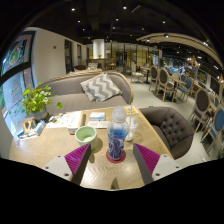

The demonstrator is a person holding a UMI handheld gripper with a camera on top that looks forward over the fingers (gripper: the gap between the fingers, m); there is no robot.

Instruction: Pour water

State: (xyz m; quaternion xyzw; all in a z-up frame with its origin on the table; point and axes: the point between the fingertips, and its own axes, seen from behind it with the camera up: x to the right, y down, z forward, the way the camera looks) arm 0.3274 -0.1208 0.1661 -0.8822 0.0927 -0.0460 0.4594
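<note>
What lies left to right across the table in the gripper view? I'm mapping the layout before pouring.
Potted plant → green bowl → water bottle, standing between the open hand-held gripper fingers → grey armchair.

Warm dim interior, small ceiling spotlights (100,12), daylight from window (15,60), strong fisheye bending toward edges

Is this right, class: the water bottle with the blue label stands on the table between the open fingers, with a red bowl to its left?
Not quite: the gripper view shows the bowl is green. The rest holds: the water bottle stands on the table between the open fingers of the gripper.
</note>
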